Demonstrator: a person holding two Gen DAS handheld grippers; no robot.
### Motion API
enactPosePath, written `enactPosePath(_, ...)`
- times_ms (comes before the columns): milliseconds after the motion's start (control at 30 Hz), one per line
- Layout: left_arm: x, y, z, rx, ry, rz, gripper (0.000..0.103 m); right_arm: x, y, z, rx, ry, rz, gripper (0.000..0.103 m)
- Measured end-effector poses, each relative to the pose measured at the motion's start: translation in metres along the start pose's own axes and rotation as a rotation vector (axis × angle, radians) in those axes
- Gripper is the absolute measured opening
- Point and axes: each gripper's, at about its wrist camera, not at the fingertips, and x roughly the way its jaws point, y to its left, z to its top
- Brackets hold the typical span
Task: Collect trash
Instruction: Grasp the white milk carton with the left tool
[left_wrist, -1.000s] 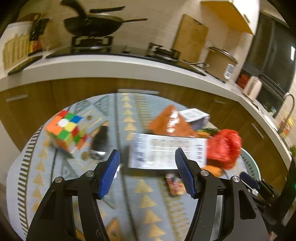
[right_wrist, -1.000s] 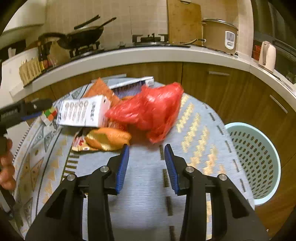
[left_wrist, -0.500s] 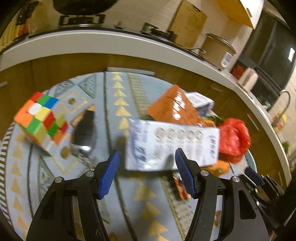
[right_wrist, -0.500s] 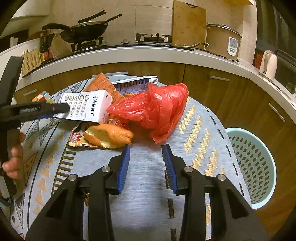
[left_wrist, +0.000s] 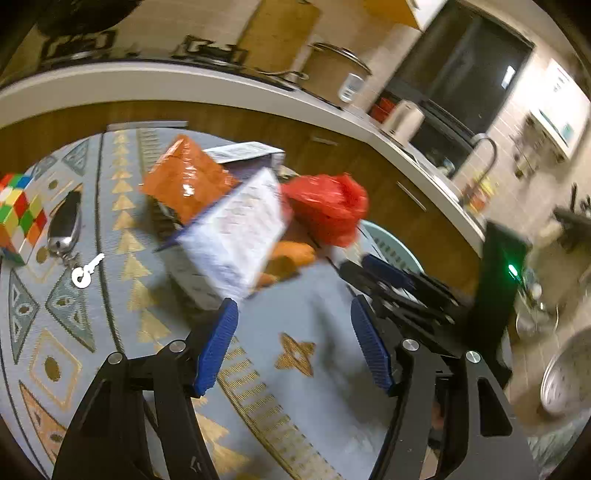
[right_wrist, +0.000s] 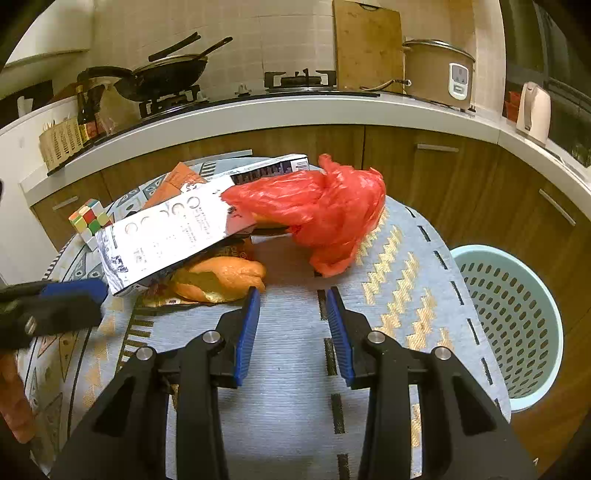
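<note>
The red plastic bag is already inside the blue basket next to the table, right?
Not quite. The red plastic bag is not in the blue basket; it lies on the table among the other trash. The basket does stand next to the table. The right wrist view shows this.

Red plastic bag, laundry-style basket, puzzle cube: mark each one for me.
red plastic bag (right_wrist: 325, 210), right wrist view, on its crumpled middle.
basket (right_wrist: 517, 317), right wrist view, on its perforated inner wall.
puzzle cube (left_wrist: 18, 210), left wrist view, on its coloured face.
</note>
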Motion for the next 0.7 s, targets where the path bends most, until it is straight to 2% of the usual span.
enactPosePath(133,-0.006,-0.015,0.001,0.068,-0.003,0.003,0.065,0.000,0.000,0.000,-0.003,-0.001,-0.001,0.034)
enactPosePath(167,-0.010,-0.016,0.004,0.087,-0.022,0.035,0.066,0.000,0.001,0.000,-0.004,-0.001,-0.002,0.034)
enactPosePath(267,-0.012,-0.019,0.020,0.146,-0.086,0.202,0.083,0.001,0.002,-0.001,-0.005,0.002,0.001,0.034)
enactPosePath(300,-0.009,-0.018,0.025,0.167,-0.094,0.247,0.083,0.001,0.002,-0.001,-0.004,0.003,0.003,0.034)
enactPosePath(367,0.006,-0.013,0.034,0.225,-0.075,0.307,0.083,0.001,0.001,-0.001,-0.002,0.005,0.015,0.034)
enactPosePath(400,0.020,-0.009,0.039,0.262,-0.041,0.341,0.083,0.001,0.002,-0.001,-0.001,0.006,0.017,0.034)
enactPosePath(500,0.046,0.003,0.047,0.322,0.038,0.345,0.083,0.002,0.001,-0.001,-0.001,0.011,0.025,0.036)
enactPosePath(567,0.054,0.010,0.049,0.338,0.067,0.340,0.083,0.002,0.001,0.000,-0.003,0.014,0.030,0.041)
enactPosePath(700,0.061,0.018,0.052,0.348,0.091,0.308,0.080,0.003,0.002,0.000,-0.009,0.017,0.034,0.041)
